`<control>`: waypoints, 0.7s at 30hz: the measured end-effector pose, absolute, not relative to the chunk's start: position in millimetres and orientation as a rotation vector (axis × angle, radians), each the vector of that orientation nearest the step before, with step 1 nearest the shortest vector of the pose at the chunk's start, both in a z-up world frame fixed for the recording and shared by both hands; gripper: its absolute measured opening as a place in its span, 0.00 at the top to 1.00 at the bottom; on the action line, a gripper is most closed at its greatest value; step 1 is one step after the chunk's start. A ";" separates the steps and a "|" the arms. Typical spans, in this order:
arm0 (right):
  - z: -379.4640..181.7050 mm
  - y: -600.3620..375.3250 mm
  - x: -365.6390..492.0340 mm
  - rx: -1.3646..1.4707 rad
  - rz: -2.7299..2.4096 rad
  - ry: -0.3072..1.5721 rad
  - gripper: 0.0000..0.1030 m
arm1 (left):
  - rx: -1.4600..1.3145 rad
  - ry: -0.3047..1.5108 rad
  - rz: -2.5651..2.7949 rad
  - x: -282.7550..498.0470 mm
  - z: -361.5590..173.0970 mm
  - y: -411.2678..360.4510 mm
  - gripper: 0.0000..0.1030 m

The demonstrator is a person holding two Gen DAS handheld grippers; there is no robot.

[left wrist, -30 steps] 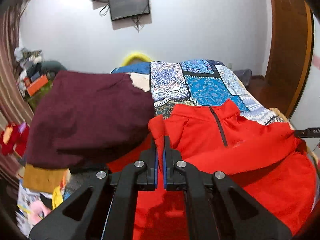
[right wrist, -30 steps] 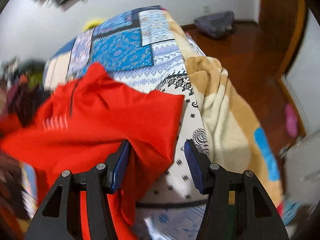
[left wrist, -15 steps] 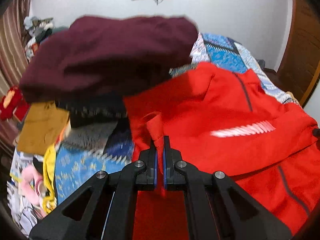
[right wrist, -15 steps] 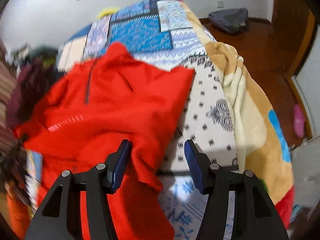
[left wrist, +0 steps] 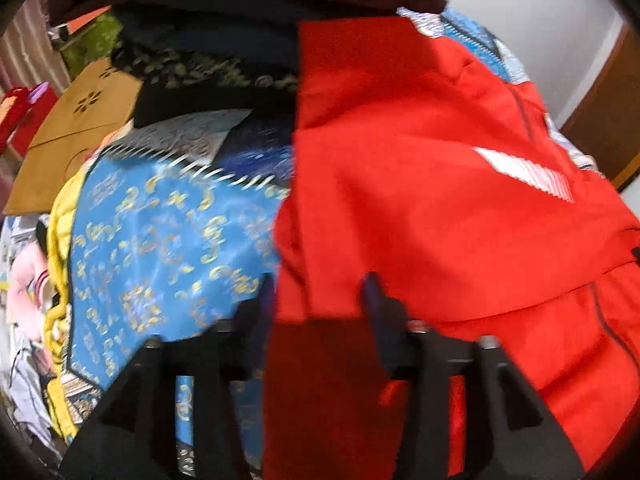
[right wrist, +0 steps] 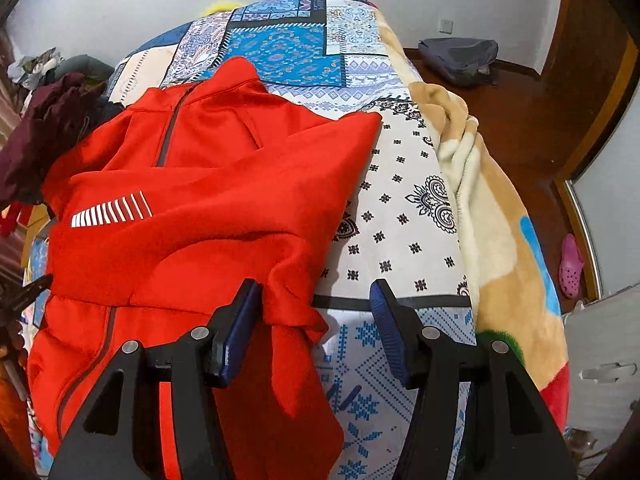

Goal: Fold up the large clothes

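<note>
A red zip jacket with a white striped mark lies spread on the patchwork bedspread. In the blurred left wrist view my left gripper hangs low over the jacket's left edge. Its jaws are opening, and a fold of red cloth sits loose between them, not pressed. In the right wrist view the same red jacket fills the left half. My right gripper stands open over its right edge. A flap of red cloth rests against the left finger, well apart from the right one.
A maroon garment tops a pile of clothes left of the jacket. A blue cloth with gold print and a mustard cloth lie below it. A beige fleece blanket drapes the bed's right side. A grey bag and a pink shoe are on the floor.
My left gripper has sunk toward the bed and tipped downward, and its jaws, earlier shut on a red fold, now stand apart. The right gripper has shifted a little sideways, its jaws unchanged.
</note>
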State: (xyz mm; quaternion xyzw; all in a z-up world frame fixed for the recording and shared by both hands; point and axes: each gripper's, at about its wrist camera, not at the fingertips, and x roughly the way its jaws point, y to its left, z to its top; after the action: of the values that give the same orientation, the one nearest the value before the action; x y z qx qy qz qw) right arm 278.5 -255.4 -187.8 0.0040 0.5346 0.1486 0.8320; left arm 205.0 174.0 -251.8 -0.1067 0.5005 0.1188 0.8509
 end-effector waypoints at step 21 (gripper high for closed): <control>-97.1 -225.7 302.0 0.020 0.368 0.876 0.48 | -0.048 0.827 0.016 283.2 -126.8 90.6 0.40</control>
State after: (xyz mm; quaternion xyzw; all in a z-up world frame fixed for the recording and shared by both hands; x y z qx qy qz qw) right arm 302.0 -225.7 -97.1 0.0094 0.4215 0.1770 0.8893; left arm 283.2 90.6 -126.8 -0.0231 0.4017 0.0079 0.9154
